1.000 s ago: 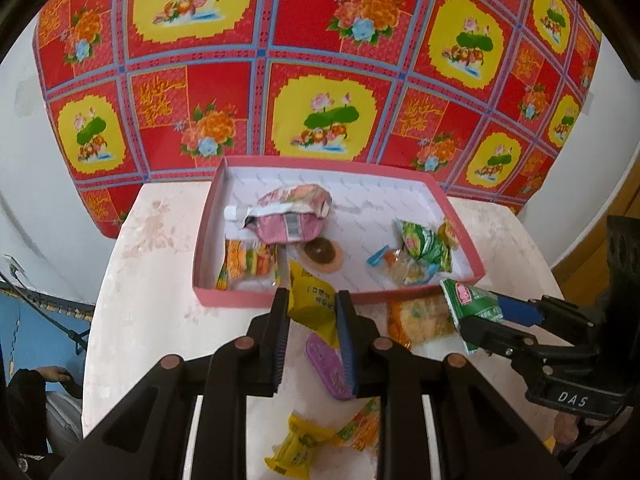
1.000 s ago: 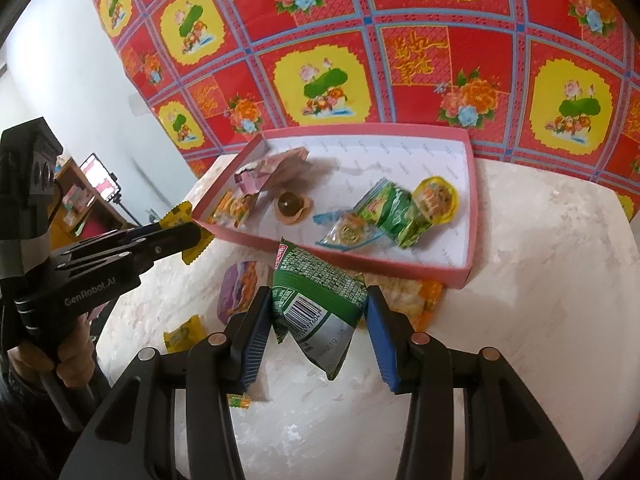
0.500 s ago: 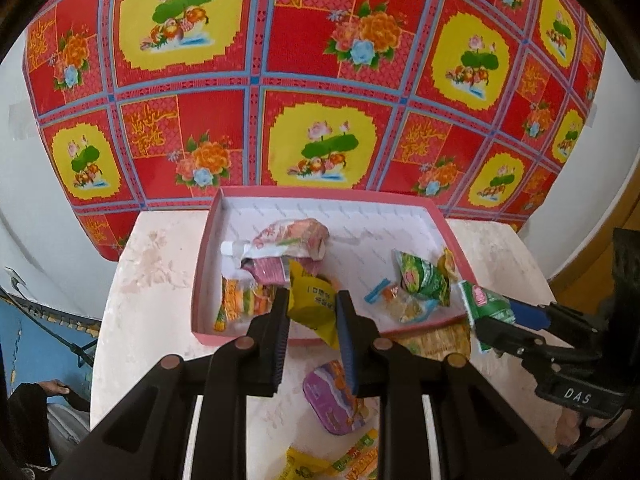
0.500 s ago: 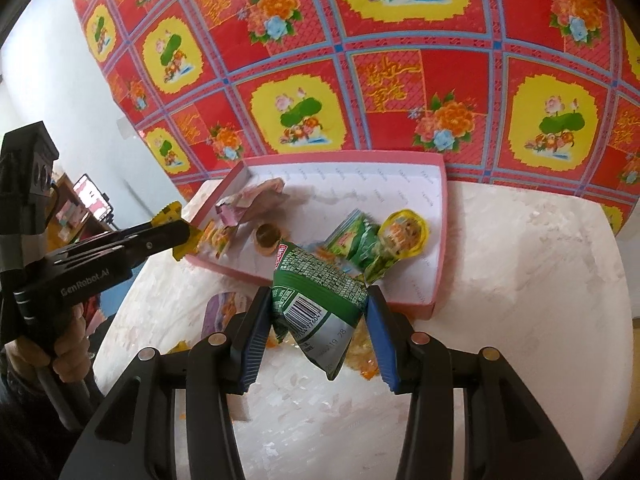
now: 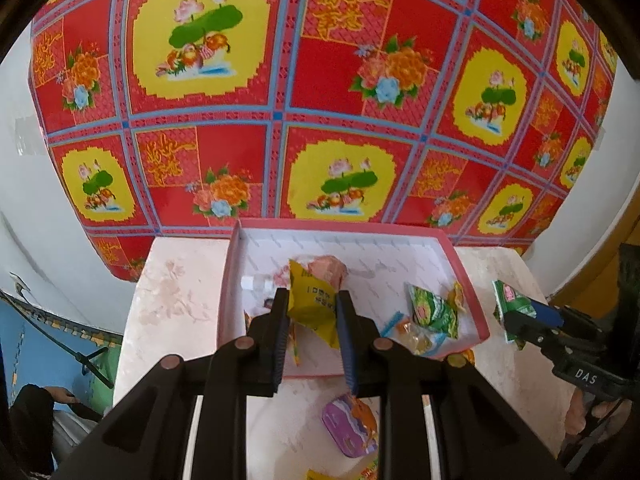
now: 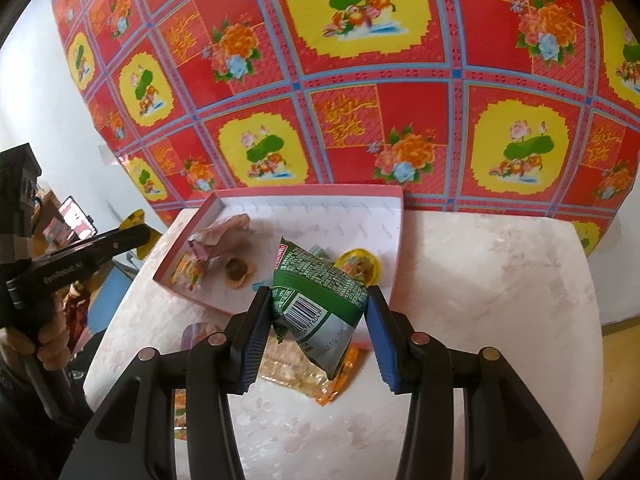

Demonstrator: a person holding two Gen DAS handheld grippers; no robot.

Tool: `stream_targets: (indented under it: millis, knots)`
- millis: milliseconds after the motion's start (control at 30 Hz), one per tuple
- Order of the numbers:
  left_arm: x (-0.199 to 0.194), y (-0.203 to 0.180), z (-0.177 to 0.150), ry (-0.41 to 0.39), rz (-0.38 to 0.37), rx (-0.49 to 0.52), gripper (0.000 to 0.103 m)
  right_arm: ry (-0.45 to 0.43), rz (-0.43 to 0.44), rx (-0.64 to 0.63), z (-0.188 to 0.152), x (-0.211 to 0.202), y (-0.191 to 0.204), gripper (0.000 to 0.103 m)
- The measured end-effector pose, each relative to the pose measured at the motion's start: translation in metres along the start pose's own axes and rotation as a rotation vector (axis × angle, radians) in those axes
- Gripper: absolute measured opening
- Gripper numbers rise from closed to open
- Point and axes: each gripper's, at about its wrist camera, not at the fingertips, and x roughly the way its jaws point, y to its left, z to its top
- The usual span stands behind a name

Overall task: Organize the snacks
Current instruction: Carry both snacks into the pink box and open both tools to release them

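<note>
**Both grippers loaded, tray part filled**

Left gripper [image 5: 312,316]: clamped on a yellow packet [image 5: 314,306], held up just above the near-left part of the pink tray [image 5: 460,264]. Right gripper [image 6: 318,320]: closed around a green bag [image 6: 316,300], barcode side up, hanging short of the tray's near rim [image 6: 192,296] and above an orange packet [image 6: 296,372] lying on the surface [image 6: 480,280].

Already in the tray, ahead of the left gripper: a pink wrapper [image 5: 328,268] straight beyond the yellow packet, a green sachet [image 5: 434,312] and a clear candy [image 5: 416,340] off to the right. From the right gripper's side, also a brown round sweet [image 6: 236,270] ahead and left, a small colourful packet [image 6: 188,270] further left by the corner, and a yellow-rimmed cup [image 6: 360,266] just past the green bag.

Not yet in: a purple packet [image 5: 350,424] on the surface below and slightly right of the left gripper, the orange packet under the right gripper, plus scraps of yellow wrapper at the lower edge of the left view, too cropped to identify.

Judged progress: roughly the middle. Several snacks stowed, two in transit, at least two or three left on the surface. Likely next: both held packets lowered over bare tray floor and released, then back for the purple and orange ones.
</note>
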Motion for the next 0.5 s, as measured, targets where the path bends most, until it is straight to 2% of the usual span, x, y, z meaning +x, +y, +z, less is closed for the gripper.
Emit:
stream_targets:
  millis: [500]
  knots:
    - [0.037,0.005,0.021,0.006,0.015,-0.011,0.024,-0.009,-0.012,0.012,0.021,0.017,-0.008,0.047]
